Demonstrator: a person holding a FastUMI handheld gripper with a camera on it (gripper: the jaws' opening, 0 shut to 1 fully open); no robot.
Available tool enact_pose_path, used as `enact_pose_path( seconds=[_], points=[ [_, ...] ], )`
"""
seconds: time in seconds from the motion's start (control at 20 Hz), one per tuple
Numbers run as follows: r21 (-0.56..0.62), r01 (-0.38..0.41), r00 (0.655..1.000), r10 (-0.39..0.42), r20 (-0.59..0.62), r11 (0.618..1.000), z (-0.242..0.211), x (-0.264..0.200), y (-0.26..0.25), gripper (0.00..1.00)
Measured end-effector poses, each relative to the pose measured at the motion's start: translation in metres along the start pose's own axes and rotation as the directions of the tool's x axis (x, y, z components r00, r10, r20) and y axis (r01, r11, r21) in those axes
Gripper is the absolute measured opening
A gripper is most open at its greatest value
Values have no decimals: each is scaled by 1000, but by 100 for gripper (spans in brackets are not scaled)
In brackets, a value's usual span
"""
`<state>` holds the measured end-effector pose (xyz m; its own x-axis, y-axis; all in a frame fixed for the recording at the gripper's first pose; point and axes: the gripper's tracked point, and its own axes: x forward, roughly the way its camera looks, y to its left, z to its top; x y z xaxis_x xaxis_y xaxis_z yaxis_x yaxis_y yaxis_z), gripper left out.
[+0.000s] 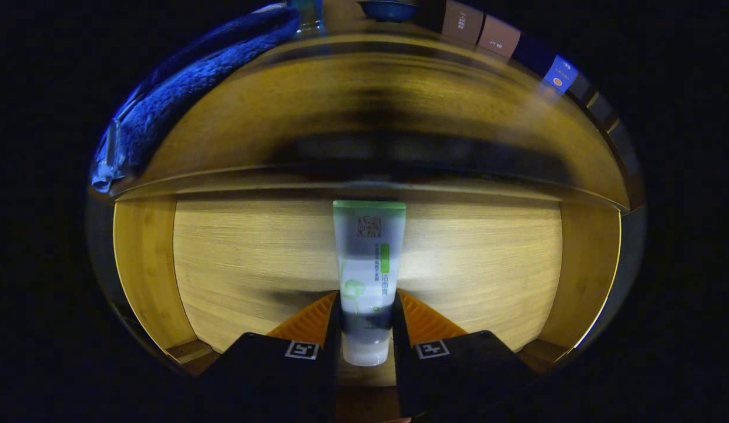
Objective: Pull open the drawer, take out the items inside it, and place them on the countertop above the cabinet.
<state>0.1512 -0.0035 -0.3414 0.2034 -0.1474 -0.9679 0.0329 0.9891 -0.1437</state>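
Note:
A white tube with a green end and green print (367, 258) points away from me over the floor of the open wooden drawer (252, 258). My gripper (366, 320) is shut on the tube's lower part, with one finger pressing each side of it. The tube's cap end sits between the fingers, close to me. Beyond the drawer rises the cabinet front and the countertop edge (364, 111), somewhat blurred.
A blue towel (188, 88) lies on the countertop at the left. A blue bowl (387, 9) and several small boxes (499, 35) stand further back on the top. The drawer's wooden side walls (144, 264) flank the tube on both sides.

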Motion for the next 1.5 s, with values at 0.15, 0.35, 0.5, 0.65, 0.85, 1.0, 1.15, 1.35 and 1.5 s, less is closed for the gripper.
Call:
enact_pose_path(
  seconds=[0.15,0.35,0.5,0.65,0.85,1.0,1.15,1.35,1.5],
  points=[
    [10,-4,1000,3,22,1000,2,-6,-1,45],
    [5,7,992,-7,125,1000,13,-26,-4,45],
    [3,-13,983,12,184,1000,17,-47,0,45],
    [10,-59,976,56,212,998,13,-64,-8,45],
    [25,-87,954,77,290,996,7,-99,-14,45],
    [30,-87,924,69,376,996,21,-130,-22,44],
    [47,-88,896,59,441,995,61,-149,-30,45],
    [98,-145,891,87,445,985,122,-154,-29,44],
    [97,-135,898,80,432,986,159,-142,-24,44]
  ],
)
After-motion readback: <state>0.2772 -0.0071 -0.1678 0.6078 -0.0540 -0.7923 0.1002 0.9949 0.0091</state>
